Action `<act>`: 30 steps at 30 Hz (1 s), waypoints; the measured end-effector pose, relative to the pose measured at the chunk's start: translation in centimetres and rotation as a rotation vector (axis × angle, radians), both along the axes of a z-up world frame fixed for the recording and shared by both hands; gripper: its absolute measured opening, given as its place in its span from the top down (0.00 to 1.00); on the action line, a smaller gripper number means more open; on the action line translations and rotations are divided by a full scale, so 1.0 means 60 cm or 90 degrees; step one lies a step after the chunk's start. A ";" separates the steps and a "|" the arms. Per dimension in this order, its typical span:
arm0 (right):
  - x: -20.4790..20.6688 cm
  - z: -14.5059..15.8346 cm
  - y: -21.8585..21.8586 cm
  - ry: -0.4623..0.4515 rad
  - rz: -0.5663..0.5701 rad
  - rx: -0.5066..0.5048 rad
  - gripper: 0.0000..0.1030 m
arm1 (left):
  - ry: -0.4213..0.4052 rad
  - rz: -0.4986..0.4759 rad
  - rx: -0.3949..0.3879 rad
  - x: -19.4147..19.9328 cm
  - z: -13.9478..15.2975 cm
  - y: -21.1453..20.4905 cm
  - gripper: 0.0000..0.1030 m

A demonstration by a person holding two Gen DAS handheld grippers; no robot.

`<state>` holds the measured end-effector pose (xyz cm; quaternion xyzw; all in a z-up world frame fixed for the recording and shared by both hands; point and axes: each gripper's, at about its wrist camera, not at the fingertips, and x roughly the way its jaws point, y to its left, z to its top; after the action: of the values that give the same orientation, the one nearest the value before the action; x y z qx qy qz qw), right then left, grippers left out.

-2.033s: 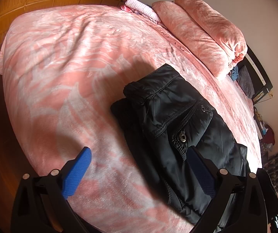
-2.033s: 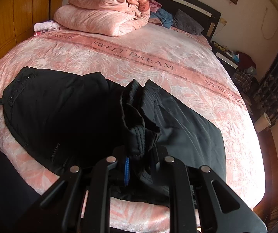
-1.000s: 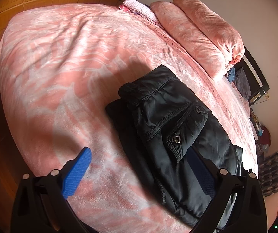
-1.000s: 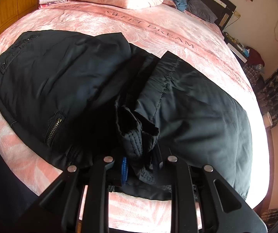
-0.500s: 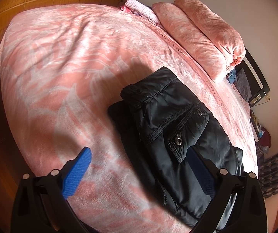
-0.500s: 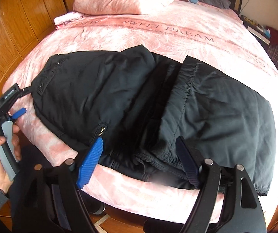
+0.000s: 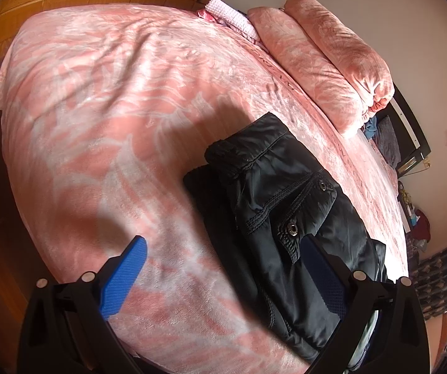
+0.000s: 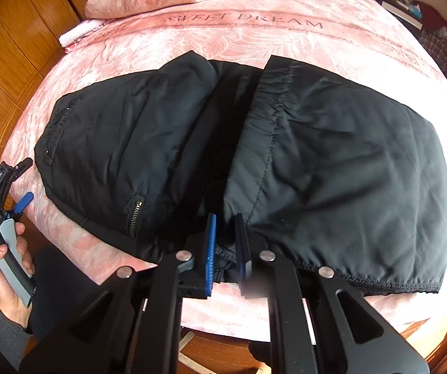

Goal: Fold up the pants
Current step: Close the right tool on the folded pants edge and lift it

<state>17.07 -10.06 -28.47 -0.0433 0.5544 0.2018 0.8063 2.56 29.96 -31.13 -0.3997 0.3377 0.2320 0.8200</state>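
While the black pants [image 8: 254,143] lie partly folded at the bed's [image 8: 254,31] near edge, the right gripper [image 8: 225,243] has just closed onto their near hem, the left gripper [image 7: 220,277] hovers open, so another fold seems left.

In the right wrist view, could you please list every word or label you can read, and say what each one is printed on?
"SWEET DREAM": woven along a band of the pink bedspread.
A second, partial run of the same lettering at the bedspread's right edge: too distorted to read.
Small white print on the left gripper body: too small and blurred to read.
The black pants: no readable text.
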 end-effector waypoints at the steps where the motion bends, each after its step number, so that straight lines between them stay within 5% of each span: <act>1: -0.006 0.012 0.001 -0.009 0.003 0.006 0.91 | -0.001 0.001 -0.002 -0.001 -0.001 0.001 0.04; 4: -0.019 0.036 0.003 -0.029 0.014 0.003 0.91 | -0.001 0.001 0.000 -0.002 0.000 0.001 0.04; 12: -0.004 -0.027 0.019 0.038 0.060 -0.016 0.90 | 0.010 -0.003 -0.008 0.005 -0.004 -0.002 0.04; 14: 0.005 -0.020 0.022 0.062 0.077 -0.013 0.84 | 0.026 -0.011 -0.025 0.012 -0.011 0.001 0.04; 16: 0.015 -0.004 0.020 0.088 0.094 0.021 0.65 | 0.038 -0.022 -0.047 0.020 -0.020 0.005 0.04; 22: 0.079 0.066 0.027 0.119 0.144 0.094 0.62 | 0.025 -0.007 -0.119 0.017 -0.030 0.026 0.04; 27: 0.154 0.116 0.089 0.127 0.261 0.077 0.20 | -0.021 0.007 -0.243 0.015 -0.032 0.061 0.04; 30: 0.197 0.125 0.146 0.136 0.329 0.022 0.17 | -0.034 0.012 -0.301 0.024 -0.043 0.082 0.04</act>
<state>28.89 -1.31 -21.00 -0.1480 0.6035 0.4139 0.6653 4.00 34.87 -33.73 -0.5899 0.3571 0.1437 0.7098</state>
